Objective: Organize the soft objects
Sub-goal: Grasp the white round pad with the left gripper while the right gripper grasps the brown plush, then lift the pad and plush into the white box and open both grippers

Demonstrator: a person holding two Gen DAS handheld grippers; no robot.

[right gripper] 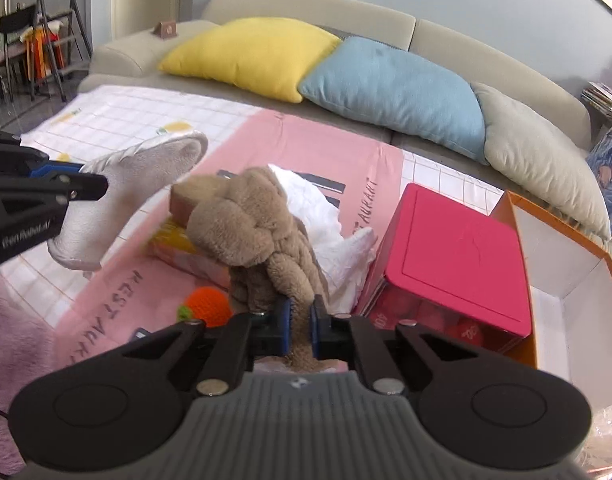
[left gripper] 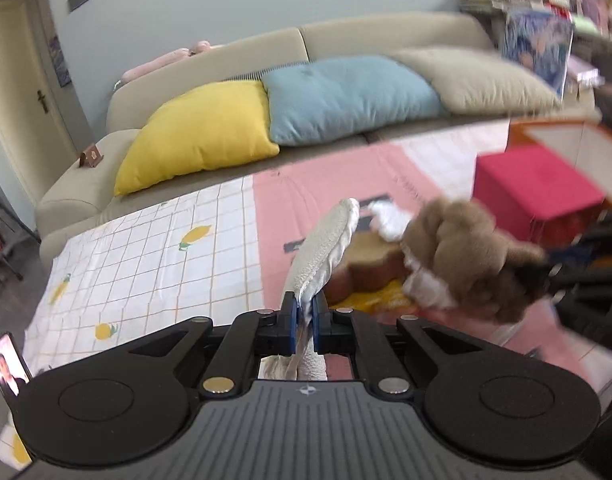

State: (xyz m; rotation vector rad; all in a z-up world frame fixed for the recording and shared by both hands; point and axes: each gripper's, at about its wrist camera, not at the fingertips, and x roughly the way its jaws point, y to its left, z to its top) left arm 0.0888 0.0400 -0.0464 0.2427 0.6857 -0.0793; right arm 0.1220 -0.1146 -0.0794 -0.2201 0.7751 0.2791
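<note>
My left gripper point(left gripper: 305, 312) is shut on a white fluffy slipper point(left gripper: 326, 244), held edge-on above the pink cloth; the slipper also shows in the right wrist view point(right gripper: 138, 196) at the left. My right gripper point(right gripper: 300, 316) is shut on a brown plush slipper point(right gripper: 258, 228), which hangs lifted; in the left wrist view the brown slipper point(left gripper: 478, 256) is at the right, blurred. Under them lie a brown sponge-like block point(right gripper: 186, 200), a yellow pack point(right gripper: 174, 240), white crumpled cloth point(right gripper: 326, 216) and an orange knitted toy point(right gripper: 208, 304).
A pink box point(right gripper: 458, 256) and an open orange cardboard box point(right gripper: 566, 272) stand at the right. A beige sofa point(right gripper: 314, 4) behind carries yellow point(right gripper: 254, 52), blue point(right gripper: 394, 88) and beige point(right gripper: 542, 160) cushions. A pink-and-white cloth point(left gripper: 146, 252) covers the surface. A phone point(left gripper: 6, 364) stands at the left.
</note>
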